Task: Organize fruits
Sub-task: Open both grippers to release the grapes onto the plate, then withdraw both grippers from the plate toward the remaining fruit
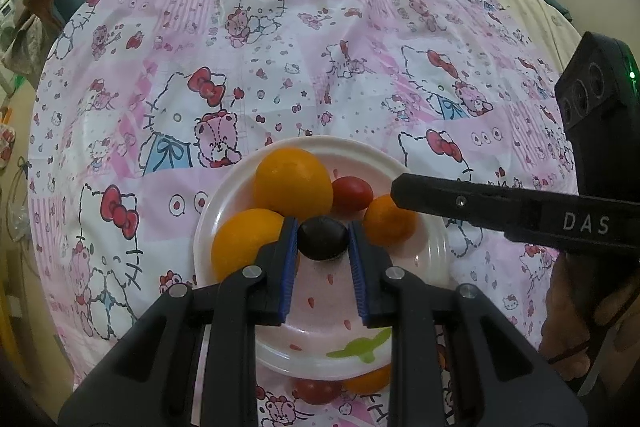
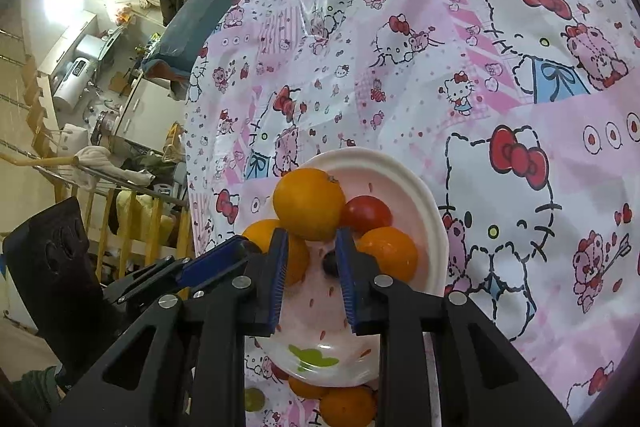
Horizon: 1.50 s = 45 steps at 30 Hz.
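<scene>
A pink-and-white plate (image 1: 424, 247) holds two large oranges (image 1: 294, 183) (image 1: 244, 241), a red tomato (image 1: 353, 194), a small orange (image 1: 390, 221) and a dark plum (image 1: 323, 238). My left gripper (image 1: 323, 239) has its blue pads on both sides of the plum, over the plate. My right gripper (image 2: 311, 247) is open and empty above the plate (image 2: 430, 227), fingertips beside the large orange (image 2: 309, 203); its finger (image 1: 480, 197) crosses the left wrist view. The plum (image 2: 330, 263) is half hidden behind a pad.
A Hello Kitty cloth (image 1: 280, 47) covers the table. More fruit lies off the plate's near edge: a tomato (image 1: 316, 391), oranges (image 2: 347, 407) and a green fruit (image 2: 253, 399). Room clutter and a railing (image 2: 120, 223) lie to the left.
</scene>
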Available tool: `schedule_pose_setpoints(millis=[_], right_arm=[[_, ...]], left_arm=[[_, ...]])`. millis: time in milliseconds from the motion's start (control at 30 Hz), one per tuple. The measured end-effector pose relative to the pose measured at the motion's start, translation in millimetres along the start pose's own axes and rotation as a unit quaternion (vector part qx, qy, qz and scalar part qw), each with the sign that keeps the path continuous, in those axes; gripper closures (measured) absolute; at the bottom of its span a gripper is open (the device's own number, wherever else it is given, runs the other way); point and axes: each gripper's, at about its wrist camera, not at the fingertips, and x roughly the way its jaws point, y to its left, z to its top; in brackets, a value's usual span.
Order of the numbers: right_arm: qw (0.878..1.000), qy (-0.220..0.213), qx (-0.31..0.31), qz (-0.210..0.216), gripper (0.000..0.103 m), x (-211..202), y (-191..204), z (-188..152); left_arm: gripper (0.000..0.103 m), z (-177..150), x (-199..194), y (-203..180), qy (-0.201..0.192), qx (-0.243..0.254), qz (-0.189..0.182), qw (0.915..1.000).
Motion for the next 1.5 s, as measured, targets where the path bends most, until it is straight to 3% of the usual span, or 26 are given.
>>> schedule_pose_setpoints(millis=[67,167,233,367,500,633,767,1200,1500], right_arm=[[1.0,-0.002,0.002,-0.006,0.068,-1.1,-0.5,0.9],[1.0,-0.012,0.01,-0.008,0.048,-6.1,-4.2,1.5],[1.0,-0.017,0.012,-0.011,0.047,-9.9,-5.9,2.3],[0.999,-0.028,0.021,-0.013,0.046,-17.1,-10.0,3.2],[0.999,-0.035,0.019,-0.017,0.044,-21.8,-10.3,4.2],[0.999,-0.035,0.026,-0.019,0.042,-23.6,-10.1,5.5],[0.999,-0.046,0.019,-0.021,0.034,-30.5,-0.5,3.9],[0.998,-0.058,-0.002,-0.032,0.03,-47.3,18.3,-19.3],[0.996,-0.068,-0.025,-0.058,0.03,-67.4,30.8,-45.7]], left_arm=[[0.081,-0.6,0.2,-1.4,0.0,0.003,0.0,1.0],[0.081,-1.3,1.2,-2.4,0.002,0.004,0.002,1.0],[0.08,-1.3,1.4,-2.6,0.002,0.004,0.003,1.0],[0.047,-1.5,-2.6,-3.6,-0.008,0.001,0.009,0.9999],[0.024,-0.5,-7.2,-5.2,-0.015,0.0,0.004,0.9999],[0.024,-0.3,-8.2,-6.2,-0.016,0.002,0.001,0.9999],[0.024,-1.1,-10.7,-5.5,-0.018,0.001,0.0,0.9998],[0.024,-9.7,-31.4,11.8,-0.039,-0.034,0.008,0.9986],[0.024,-24.8,-57.0,16.0,-0.048,-0.023,0.027,0.9982]])
